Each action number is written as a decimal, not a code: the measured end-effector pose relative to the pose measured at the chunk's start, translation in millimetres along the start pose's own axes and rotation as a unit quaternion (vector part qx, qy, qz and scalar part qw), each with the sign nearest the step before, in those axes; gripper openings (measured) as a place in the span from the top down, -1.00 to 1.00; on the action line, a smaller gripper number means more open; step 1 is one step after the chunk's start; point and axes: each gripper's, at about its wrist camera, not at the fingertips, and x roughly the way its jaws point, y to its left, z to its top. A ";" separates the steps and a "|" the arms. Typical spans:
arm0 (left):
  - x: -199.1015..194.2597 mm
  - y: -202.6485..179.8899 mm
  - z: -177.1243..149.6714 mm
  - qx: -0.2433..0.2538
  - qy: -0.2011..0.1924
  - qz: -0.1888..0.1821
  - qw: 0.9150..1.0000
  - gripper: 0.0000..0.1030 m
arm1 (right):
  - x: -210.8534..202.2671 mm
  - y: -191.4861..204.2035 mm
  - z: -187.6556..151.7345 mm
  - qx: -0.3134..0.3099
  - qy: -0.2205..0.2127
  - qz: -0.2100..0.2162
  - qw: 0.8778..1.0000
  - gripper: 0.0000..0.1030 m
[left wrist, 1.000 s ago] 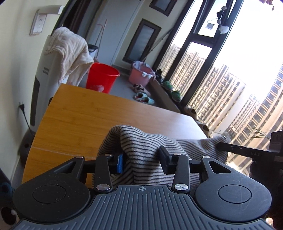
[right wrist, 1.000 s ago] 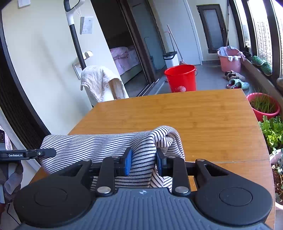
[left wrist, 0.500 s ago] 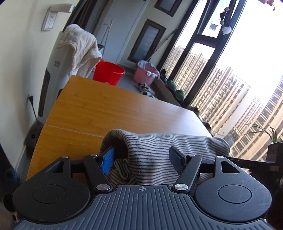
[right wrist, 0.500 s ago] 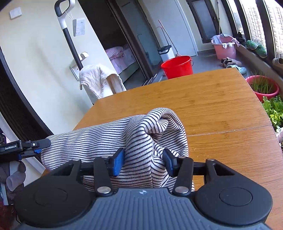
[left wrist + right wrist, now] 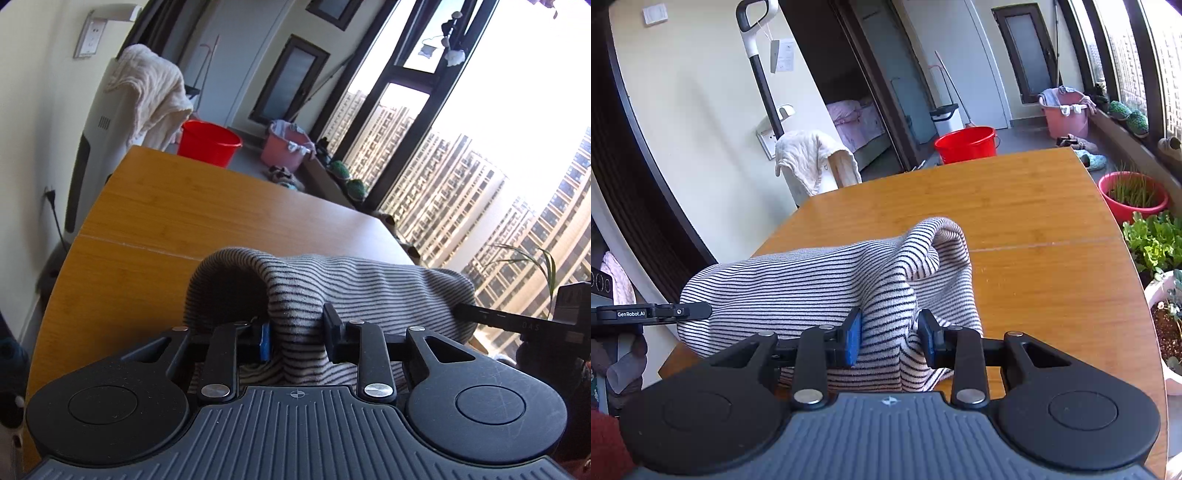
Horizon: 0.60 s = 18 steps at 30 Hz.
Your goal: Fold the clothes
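I hold one hand-held gripper in each hand, and both are clamped on the same striped garment [image 5: 827, 280]. It hangs stretched between them above the near end of the wooden table [image 5: 1015, 206].

**Grip state.** The left gripper [image 5: 295, 334] is clenched on a bunched fold at the garment's left end; its jaws have just been closing, and cloth fills the gap between them. The right gripper [image 5: 888, 341] grips a gathered ridge of cloth at the right end. Its jaws have just closed a little further, and the pads press into the fabric on both sides.

**Position of the garment.** In the right wrist view the cloth sags from my right grip across to the tip of the left gripper at the frame's left edge. A loose loop stands up just beyond the right jaws. Its lower edge drapes onto the tabletop near the table's front rim — I cannot tell how much of it rests there.

**Handling properties.**
- Soft knit, light, no stiffness: it will droop wherever it is unsupported.
- The ribbed surface gives the pads good friction, so slipping looks unlikely.
- It stretches under tension, so a hard pull would distort the edge.

**Where to hold.** I judge the best hold to be at the two outer corners or at a seam — not at a thick bunch, which hides layers and spoils the crease line.
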 end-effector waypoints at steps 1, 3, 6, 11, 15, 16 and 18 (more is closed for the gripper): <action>3.2 3.1 -8.1 -0.003 0.007 0.007 1.000 0.26 | 0.7 1.2 -2.8 -0.002 -0.005 -0.004 1.000 0.34; 6.5 5.8 -8.8 -0.007 0.005 0.015 1.000 0.11 | 2.1 5.2 -0.6 -0.019 -0.017 -0.016 1.000 0.32; 3.4 2.8 -0.6 0.011 -0.009 0.036 0.999 -0.10 | 5.6 7.5 0.3 -0.032 -0.018 -0.026 0.999 0.24; -34.3 -14.9 16.1 0.048 -0.071 0.069 0.994 -0.14 | 8.5 4.5 -3.8 -0.022 -0.022 -0.030 0.999 0.10; -52.3 -48.6 27.3 0.070 -0.124 0.017 0.990 -0.47 | 9.1 6.4 -4.8 -0.023 -0.028 -0.038 0.999 0.08; -45.7 -57.1 27.0 0.072 -0.118 -0.005 0.990 -0.47 | 7.4 8.1 -5.9 -0.028 -0.030 -0.042 0.998 0.07; -16.1 -67.2 16.4 0.072 -0.068 -0.029 0.995 -0.47 | 3.2 11.4 -9.1 -0.040 -0.033 -0.050 0.997 0.00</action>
